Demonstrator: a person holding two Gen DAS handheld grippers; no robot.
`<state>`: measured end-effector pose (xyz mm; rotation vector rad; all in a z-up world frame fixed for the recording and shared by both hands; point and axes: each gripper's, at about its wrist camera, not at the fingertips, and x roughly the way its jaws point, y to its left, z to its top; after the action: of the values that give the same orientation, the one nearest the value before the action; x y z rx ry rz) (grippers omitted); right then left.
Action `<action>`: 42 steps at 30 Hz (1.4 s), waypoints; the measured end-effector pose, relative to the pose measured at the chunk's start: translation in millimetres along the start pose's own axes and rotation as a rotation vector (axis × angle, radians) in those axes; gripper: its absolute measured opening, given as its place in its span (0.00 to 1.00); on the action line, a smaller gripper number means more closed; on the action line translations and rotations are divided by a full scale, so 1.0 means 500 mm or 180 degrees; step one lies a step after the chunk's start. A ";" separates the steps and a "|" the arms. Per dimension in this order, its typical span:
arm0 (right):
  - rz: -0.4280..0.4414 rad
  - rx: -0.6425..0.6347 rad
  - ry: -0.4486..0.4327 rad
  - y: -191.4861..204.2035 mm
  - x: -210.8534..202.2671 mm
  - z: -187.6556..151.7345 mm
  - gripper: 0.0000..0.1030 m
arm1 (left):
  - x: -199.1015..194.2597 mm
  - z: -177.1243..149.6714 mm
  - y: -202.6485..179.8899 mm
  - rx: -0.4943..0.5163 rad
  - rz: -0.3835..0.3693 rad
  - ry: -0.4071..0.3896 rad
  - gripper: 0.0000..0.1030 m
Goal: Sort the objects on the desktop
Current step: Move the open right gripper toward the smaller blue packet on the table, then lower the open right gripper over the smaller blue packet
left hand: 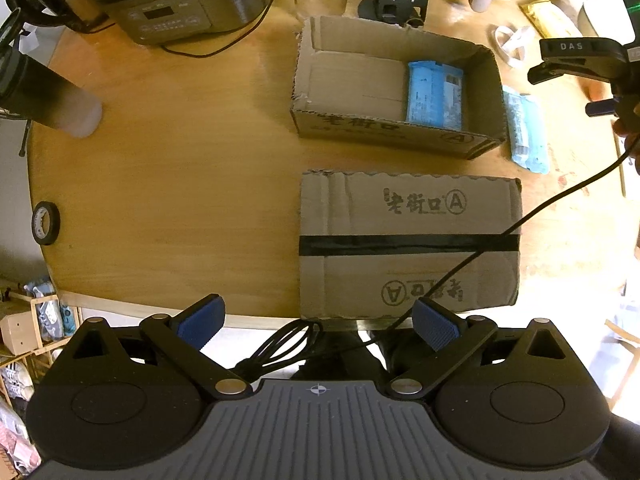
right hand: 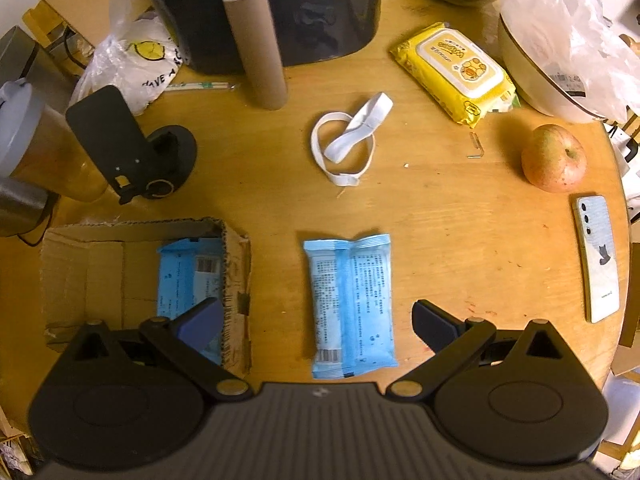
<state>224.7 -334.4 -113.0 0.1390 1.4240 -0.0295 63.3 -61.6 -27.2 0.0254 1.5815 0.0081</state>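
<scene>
Blue packet [right hand: 350,304] lies flat on the desk [right hand: 460,232], lengthwise between the spread fingers of the right gripper [right hand: 318,322], touching neither. Just left stands the open cardboard box [right hand: 80,272], a second blue packet [right hand: 188,276] inside. Left gripper [left hand: 318,320] hangs at the desk's near edge, fingers wide apart and empty, over a closed taped box [left hand: 408,240].

Both claws gape wide — left claw [left hand: 318,322], right claw [right hand: 318,322] — gripping nothing.

Closed carton [left hand: 408,244] reads "老街口 A"; right claw [left hand: 576,60] reads "DAS".
</scene>
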 end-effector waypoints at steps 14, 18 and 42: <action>-0.0013 -0.0026 0.0054 -0.033 0.016 -0.001 1.00 | 0.000 -0.001 -0.037 0.0008 0.0012 0.0018 1.00; -0.0024 -0.0040 0.0072 -0.040 0.025 -0.002 1.00 | 0.002 -0.001 -0.047 0.0019 0.0012 0.0030 1.00; 0.0013 -0.0075 0.0214 -0.048 0.156 -0.011 1.00 | 0.005 -0.009 -0.046 -0.0118 0.0051 0.0093 1.00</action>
<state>228.1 -352.7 -192.5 0.1245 1.4907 -0.0047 58.5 -84.3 -29.9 0.0090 1.6099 0.0504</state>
